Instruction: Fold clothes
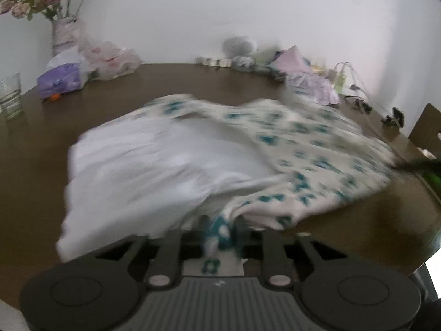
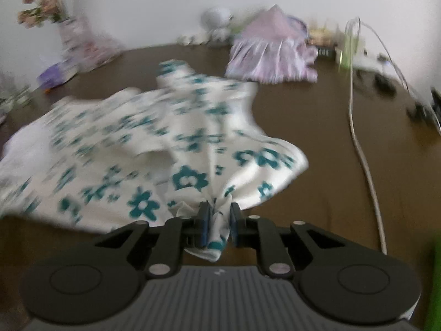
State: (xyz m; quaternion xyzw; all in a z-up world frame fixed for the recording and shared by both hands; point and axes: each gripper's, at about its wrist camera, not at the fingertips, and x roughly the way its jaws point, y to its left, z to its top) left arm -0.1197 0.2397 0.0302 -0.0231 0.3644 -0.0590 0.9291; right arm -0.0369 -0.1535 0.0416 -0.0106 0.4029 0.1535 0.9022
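A white garment with teal flowers lies spread over the dark wooden table, its plain white inner side turned up at the left. My left gripper is shut on a bunched edge of it at the near side. In the right wrist view the same flowered garment stretches away to the left, blurred by motion. My right gripper is shut on a pinched corner of the cloth, which hangs out below the blue-padded fingers.
A vase of flowers, a drinking glass, a purple tissue pack and plastic bags stand at the back left. A lilac garment lies at the back right. A white cable runs down the table's right side. A chair back shows right.
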